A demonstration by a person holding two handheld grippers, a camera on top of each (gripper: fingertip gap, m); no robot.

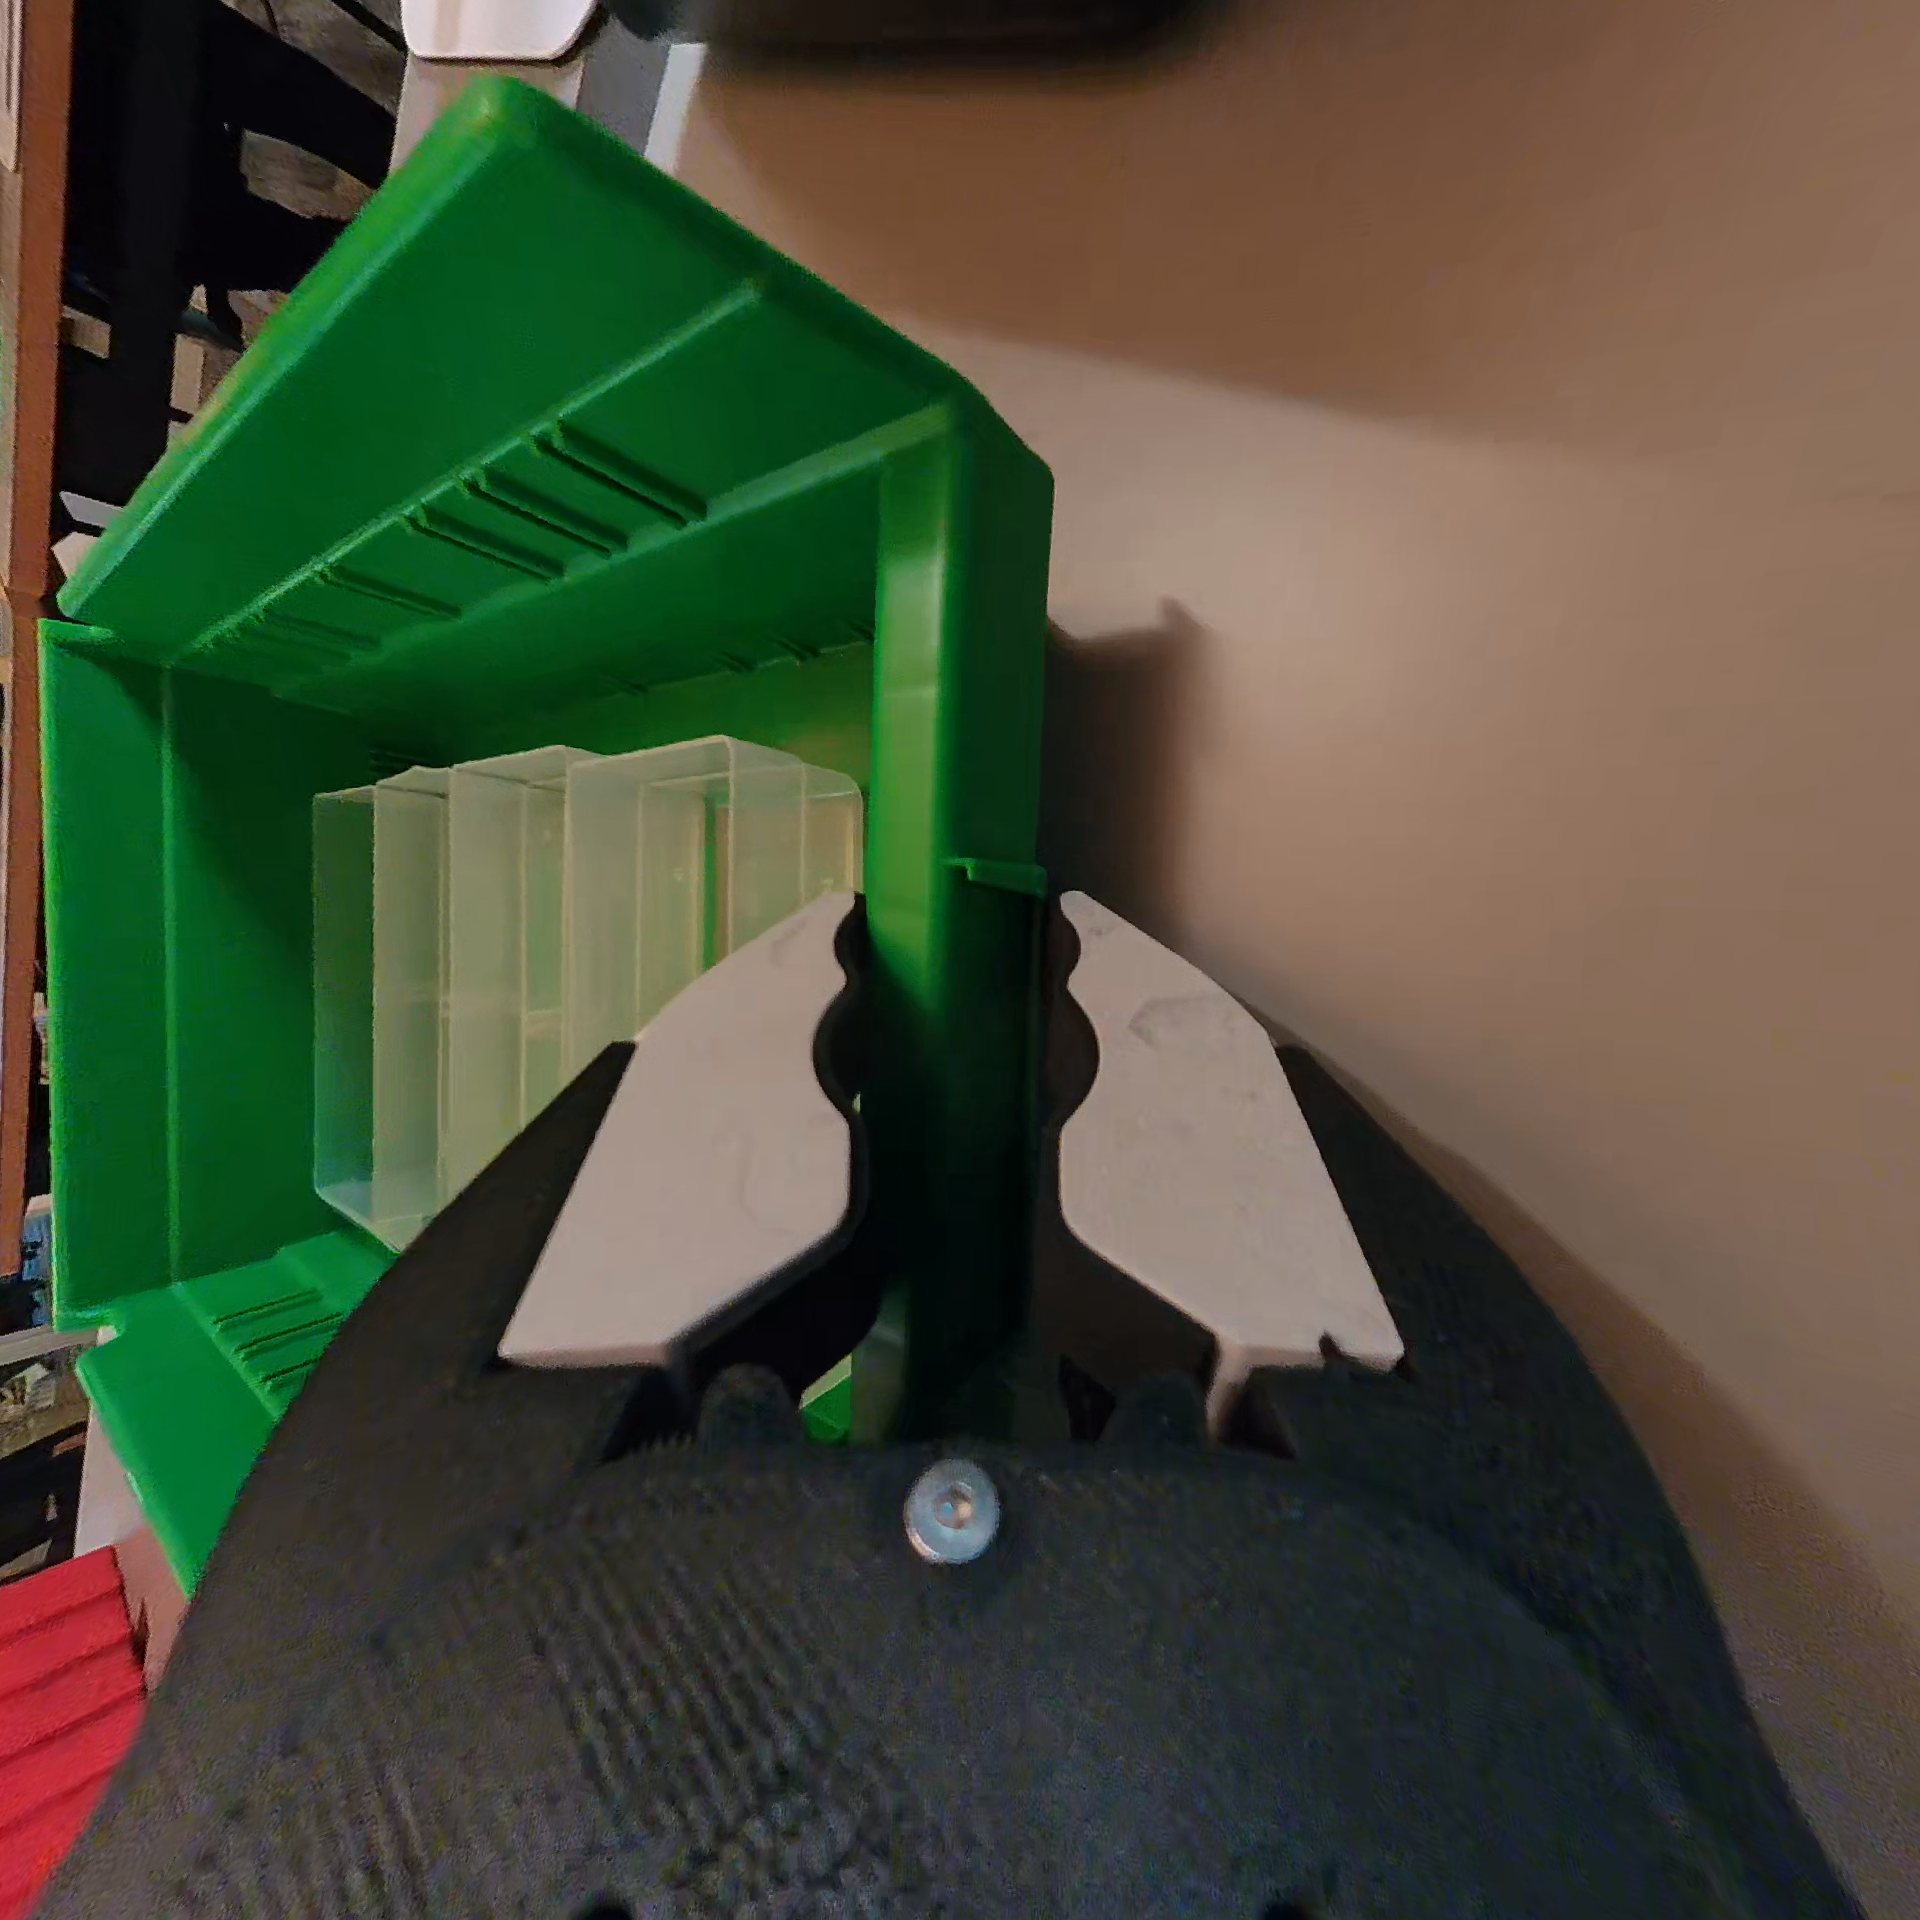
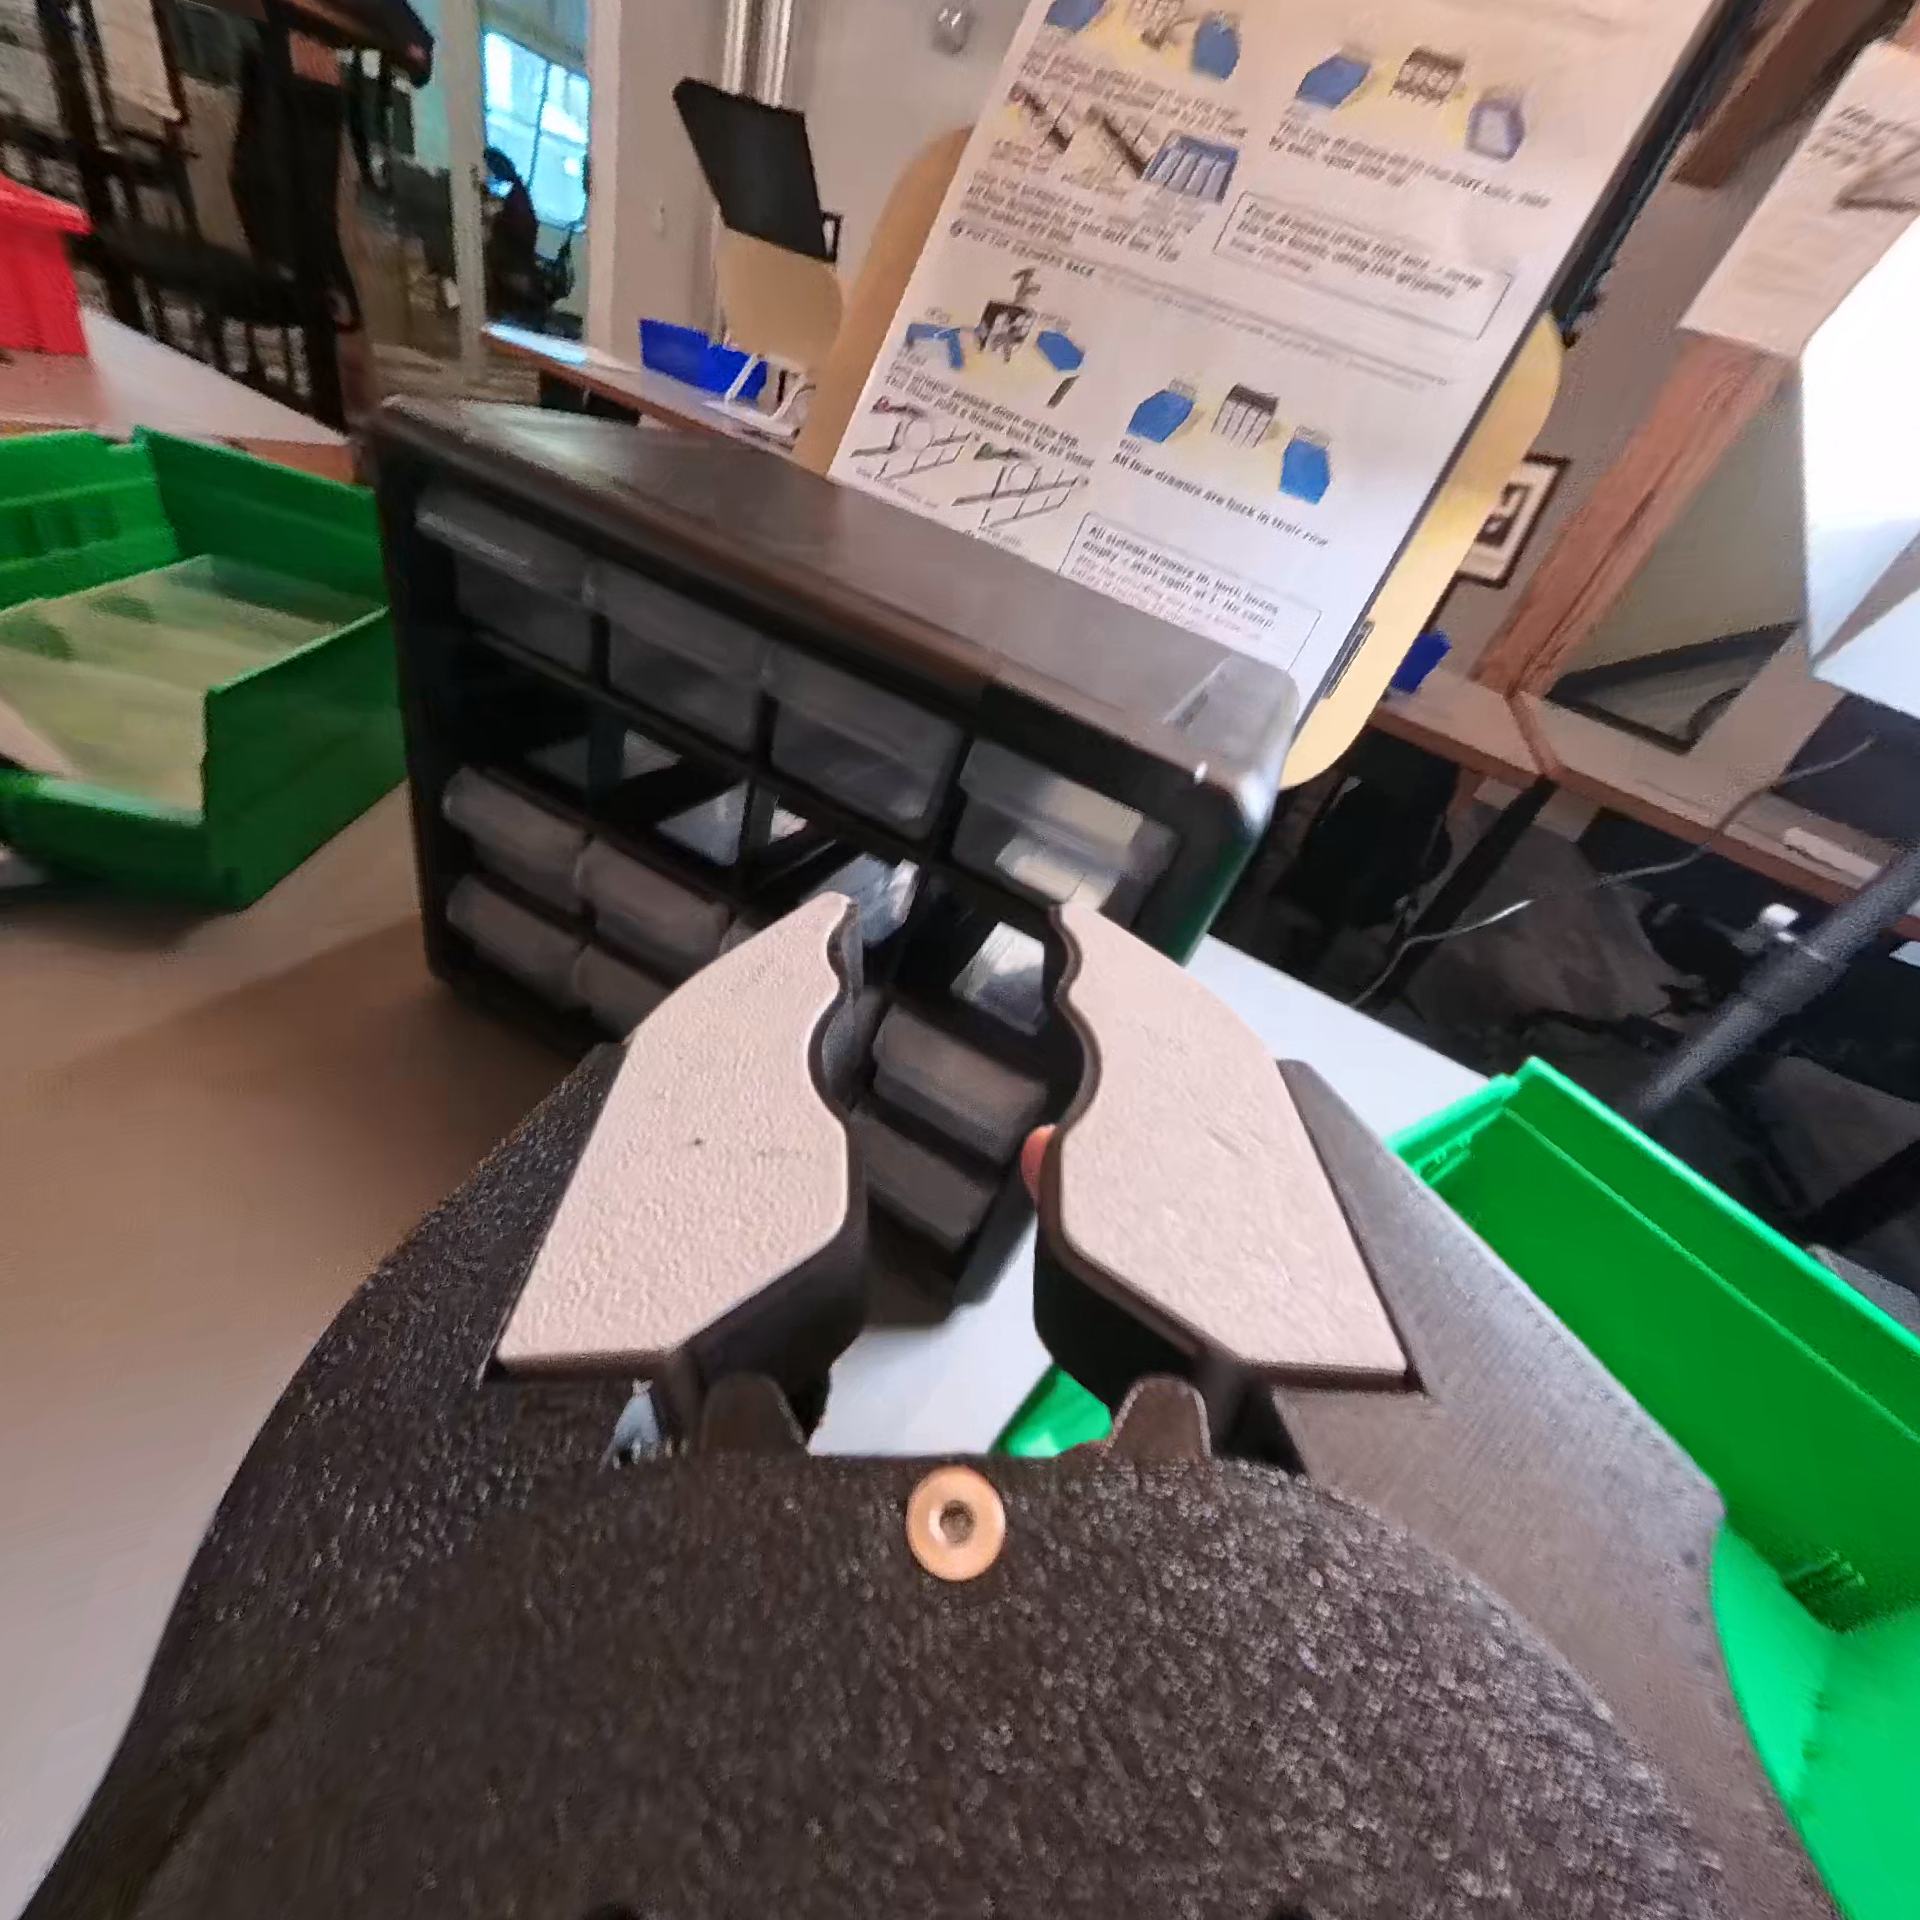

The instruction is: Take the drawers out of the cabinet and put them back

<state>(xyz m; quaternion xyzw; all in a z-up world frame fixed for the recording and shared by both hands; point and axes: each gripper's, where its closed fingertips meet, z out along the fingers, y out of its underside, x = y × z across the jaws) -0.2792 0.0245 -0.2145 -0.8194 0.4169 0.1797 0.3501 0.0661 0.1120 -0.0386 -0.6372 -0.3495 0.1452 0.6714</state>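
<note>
While clamping the wall of a green bin (image 1: 582, 499) holding clear drawers (image 1: 582, 977), left hand-held gripper (image 1: 956, 914); right hand-held gripper (image 2: 956, 925) hovering parted and empty before the black cabinet (image 2: 790, 665) on the desk (image 2: 208, 1091).

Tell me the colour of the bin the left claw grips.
Bright green bin; left wrist view shows it best.

- Left claw (image 1: 958, 935) grips the wall of a green plastic bin (image 1: 914, 665), one finger each side.
- Clear plastic drawers (image 1: 499, 977) lie inside the bin, left of the claw.
- Tan surface (image 1: 1507, 623) lies to the right.
</note>
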